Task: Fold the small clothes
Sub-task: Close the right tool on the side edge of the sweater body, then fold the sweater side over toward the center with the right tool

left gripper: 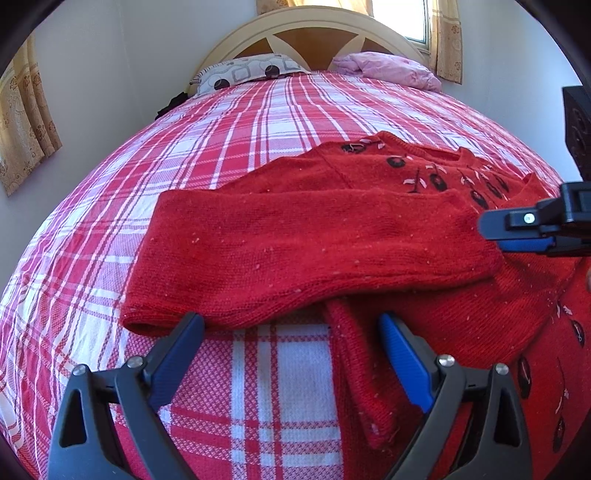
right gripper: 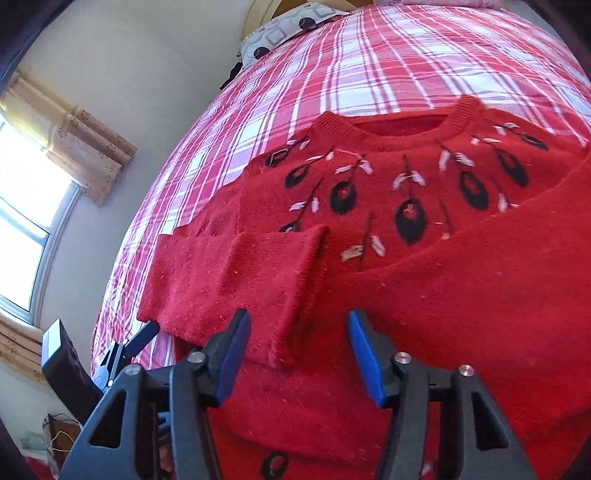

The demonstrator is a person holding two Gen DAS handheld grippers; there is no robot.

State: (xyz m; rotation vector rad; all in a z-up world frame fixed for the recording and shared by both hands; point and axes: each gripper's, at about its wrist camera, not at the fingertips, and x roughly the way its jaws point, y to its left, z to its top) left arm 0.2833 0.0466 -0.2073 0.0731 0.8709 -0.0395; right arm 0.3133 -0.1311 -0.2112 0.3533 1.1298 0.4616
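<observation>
A red knitted sweater (right gripper: 388,155) with black and white embroidered flowers lies flat on the red-and-white plaid bedsheet (left gripper: 258,122), collar toward the headboard. Both sleeves are folded in across the body. In the left wrist view the left sleeve (left gripper: 314,243) lies crosswise. My left gripper (left gripper: 291,326) is open just above that sleeve's near edge, with only sheet and the sweater's hem below it. My right gripper (right gripper: 298,318) is open over the sweater's middle. The left sleeve's cuff (right gripper: 303,288) lies between its fingers without the pads pressing on it. The right gripper (left gripper: 496,234) also shows at the right edge of the left wrist view.
A patterned pillow (left gripper: 243,72) and a pink pillow (left gripper: 388,68) lie against the curved wooden headboard (left gripper: 310,29). A wall runs close along the bed's left side, with curtained windows (right gripper: 33,206). The left gripper (right gripper: 138,341) shows at the lower left of the right wrist view.
</observation>
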